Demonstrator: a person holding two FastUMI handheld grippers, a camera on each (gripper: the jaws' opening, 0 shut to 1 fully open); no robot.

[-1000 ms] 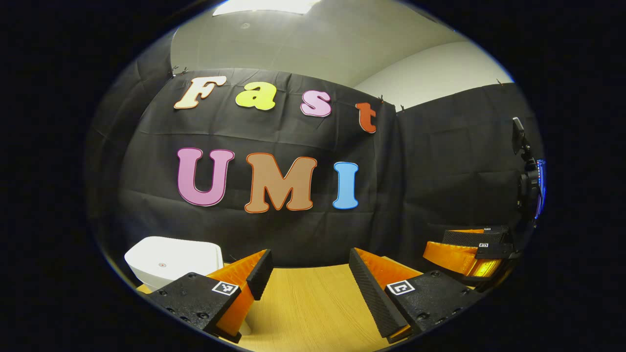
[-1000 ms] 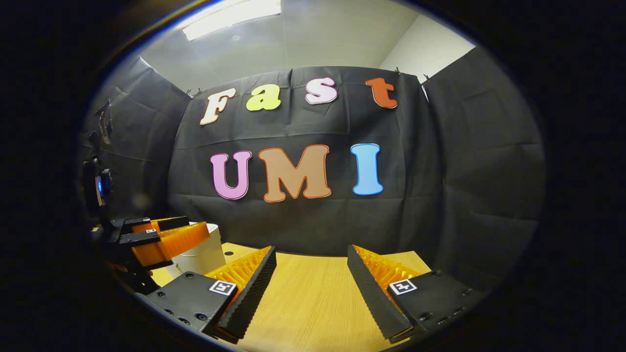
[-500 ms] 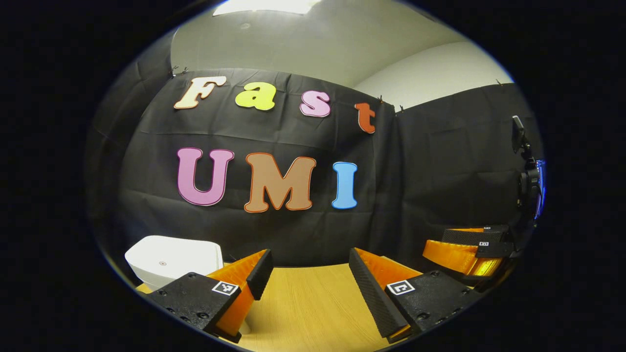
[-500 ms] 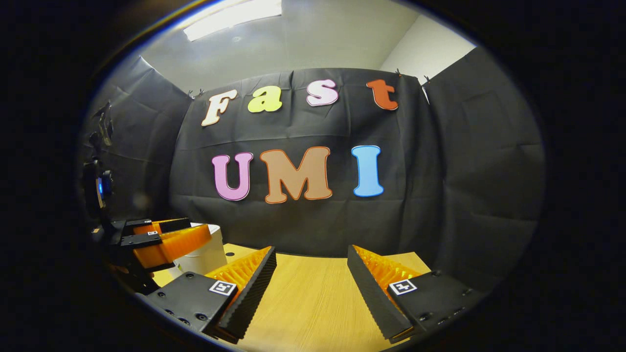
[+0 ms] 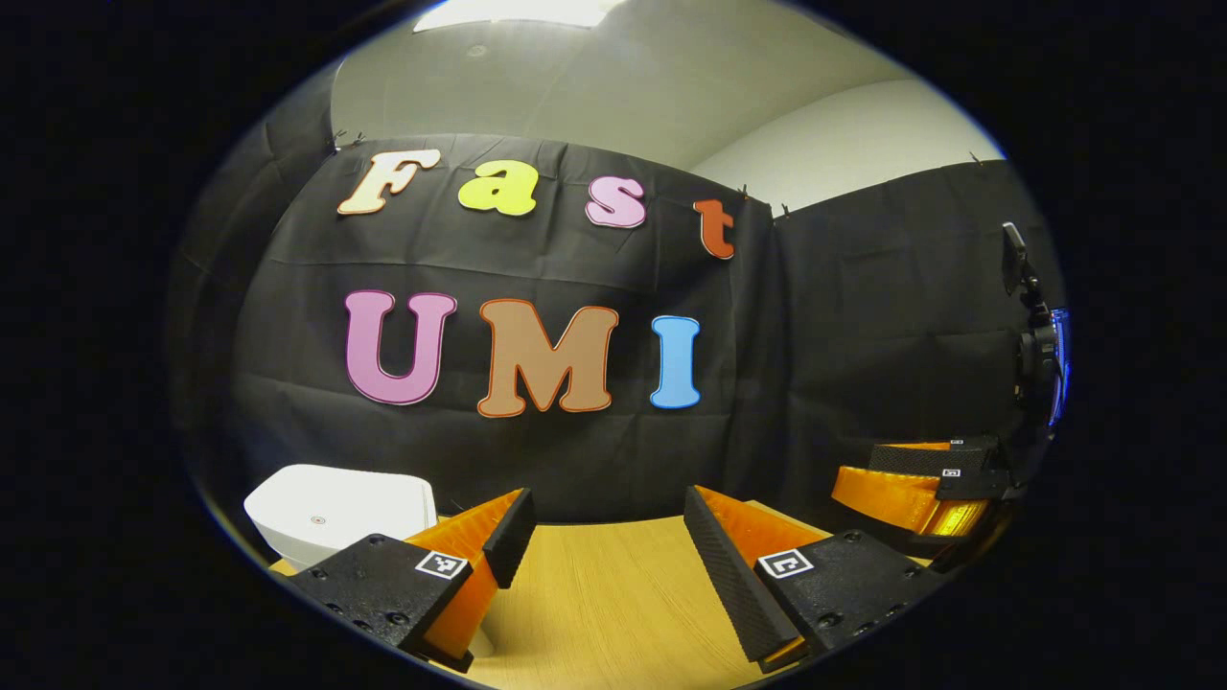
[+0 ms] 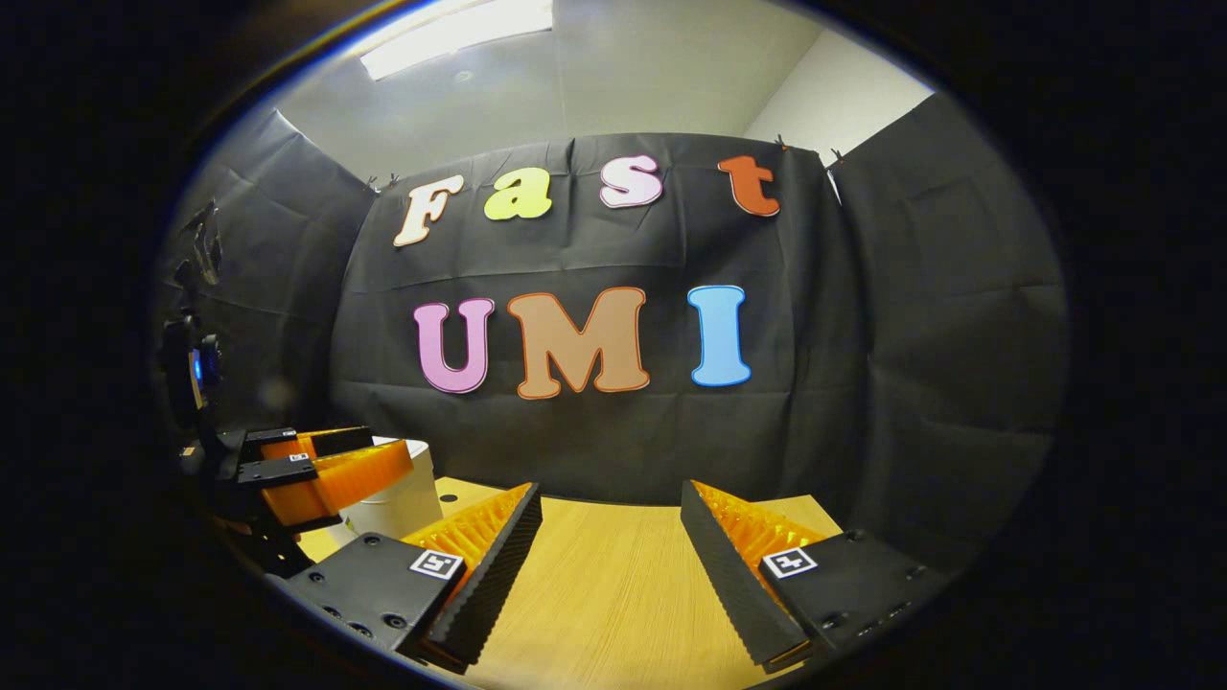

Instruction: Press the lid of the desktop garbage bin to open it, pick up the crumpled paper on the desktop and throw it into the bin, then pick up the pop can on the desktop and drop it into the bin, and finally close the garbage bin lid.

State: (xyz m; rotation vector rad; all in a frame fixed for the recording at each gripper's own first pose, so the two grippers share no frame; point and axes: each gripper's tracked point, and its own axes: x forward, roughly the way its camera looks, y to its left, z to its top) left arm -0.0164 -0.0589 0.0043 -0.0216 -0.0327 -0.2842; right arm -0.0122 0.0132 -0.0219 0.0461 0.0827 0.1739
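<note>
- Pale wooden surface [image 6: 613, 594]: bare grain running ahead of both claws in the left gripper view and the right gripper view; no crumpled paper and no pop can on the stretch in sight, so either already binned or lying outside what these views take in. Cannot tell which.
- White rounded plastic desktop garbage bin [image 5: 335, 508]: standing on the surface at the far left, just beyond the left claw's own left finger; lid flat and down, small round mark at its middle. In the right gripper view, partly hidden behind the left claw, white wall showing just below it.
- Lid down, hence two readings: task not yet begun, with the press to open still ahead, or task finished, with the lid closed again. Nothing in sight to settle it.
- Left claw [image 5: 604, 537]: fingers spread well apart, nothing between them, held above the surface and aimed at the booth wall, not at the bin. Seen side-on in the right gripper view at far left, close to the bin.
- Right claw [image 6: 609, 537]: fingers likewise spread wide, empty, poised over bare wood. Seen side-on at the right edge of the left gripper view, well apart from the bin.
- Judged remaining, if at the start: press lid, bin the paper, bin the can, close lid. If at the end: nothing left.
</note>
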